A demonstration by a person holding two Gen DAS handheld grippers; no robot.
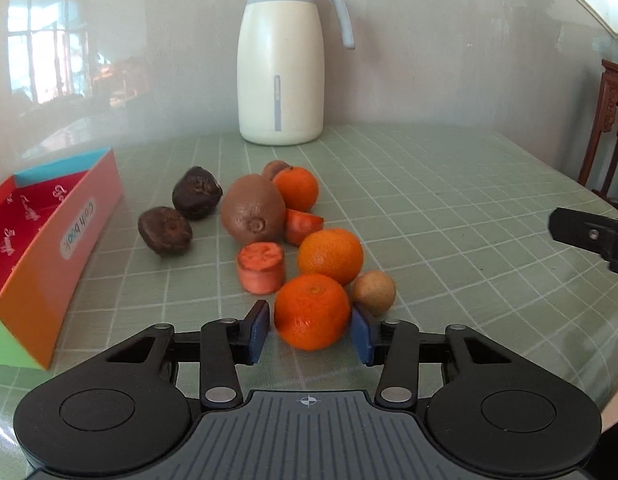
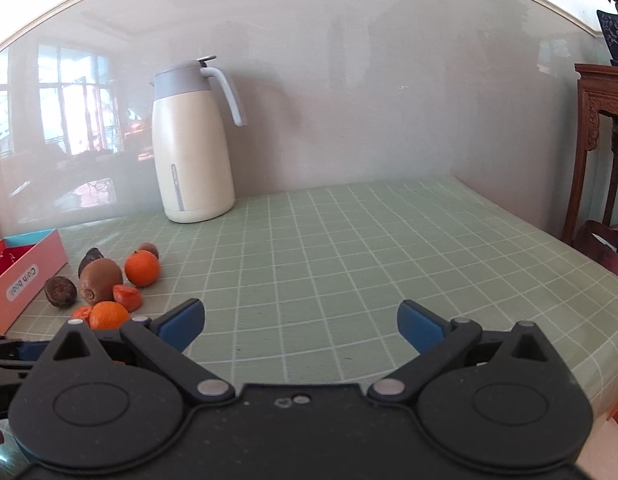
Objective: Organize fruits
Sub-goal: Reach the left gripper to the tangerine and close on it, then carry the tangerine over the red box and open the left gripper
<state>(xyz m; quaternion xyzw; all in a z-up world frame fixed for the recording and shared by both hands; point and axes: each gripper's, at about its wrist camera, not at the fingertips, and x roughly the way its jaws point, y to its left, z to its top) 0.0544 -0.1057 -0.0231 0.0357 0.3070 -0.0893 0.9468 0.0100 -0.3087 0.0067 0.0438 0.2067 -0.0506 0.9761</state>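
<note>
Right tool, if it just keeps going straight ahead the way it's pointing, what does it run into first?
Probably nothing on the table. The right tool is open over bare green checked tablecloth; straight ahead the cloth looks free up to the wall. The jug and fruit sit off to its left, though depth is uncertain.

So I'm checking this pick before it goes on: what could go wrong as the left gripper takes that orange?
1. The left gripper has the near orange between its pads, but a sliver of gap shows at the left pad, so it may roll out.
2. A small brown fruit and a second orange crowd it, so lifting may nudge them.
</note>
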